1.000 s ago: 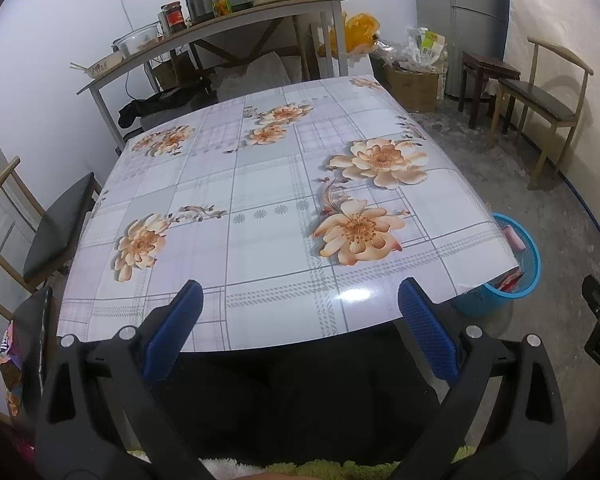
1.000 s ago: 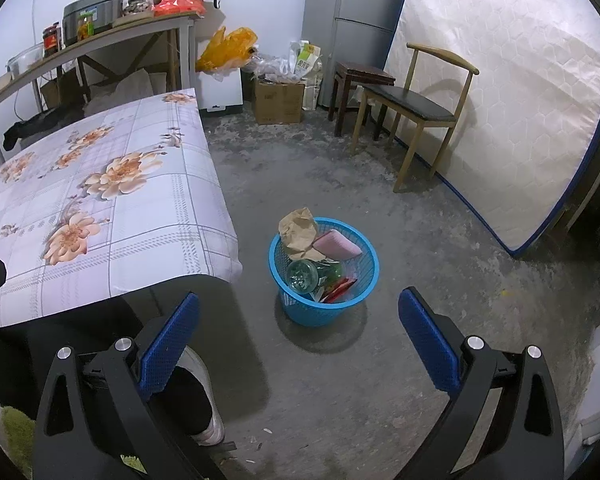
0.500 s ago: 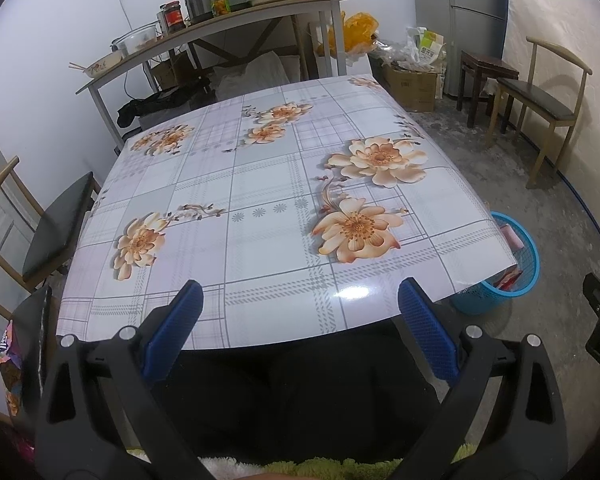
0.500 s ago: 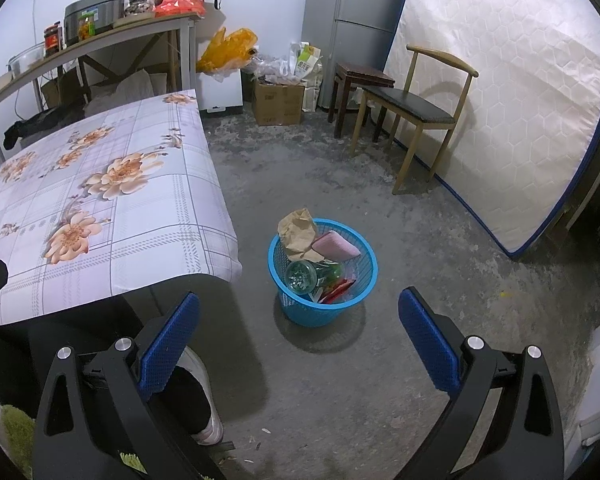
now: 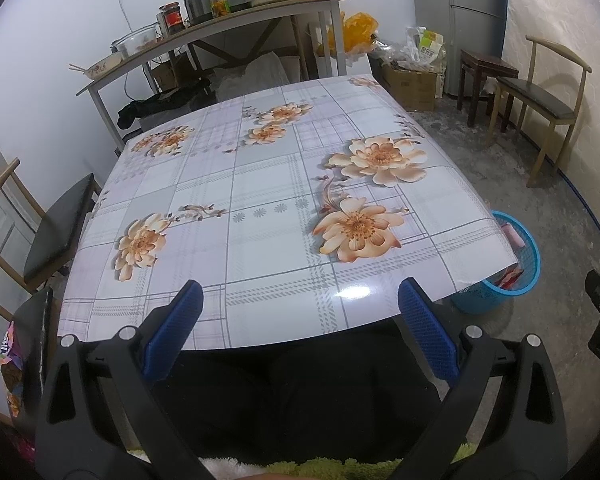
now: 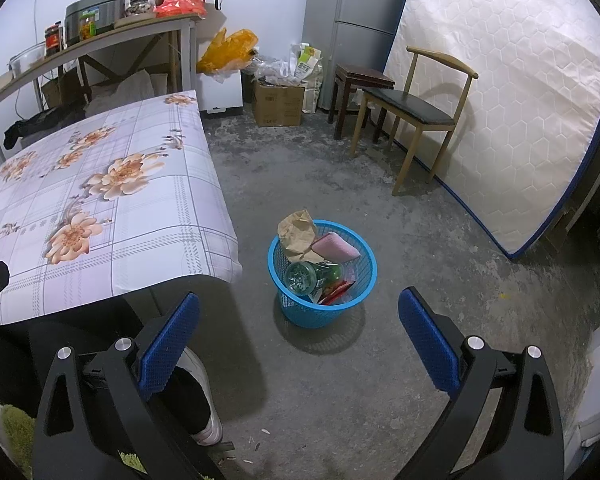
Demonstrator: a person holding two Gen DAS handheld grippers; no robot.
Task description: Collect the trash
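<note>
Looks close to done: 2 grippers, left [image 5: 298,322] and right [image 6: 298,330], gaping wide and empty, table [image 5: 260,184] bare of litter, trash [image 6: 314,254] heaped in the blue basket [image 6: 354,300] at 12 o'clock, floor scraps possibly left.

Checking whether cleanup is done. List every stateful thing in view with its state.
left gripper: open, empty.
right gripper: open, empty.
blue trash basket: upright on floor, holding trash.
brown paper bag: crumpled, sticking above basket rim.
clear bottle: lying in basket.
floral tablecloth: flat, bare.
</note>
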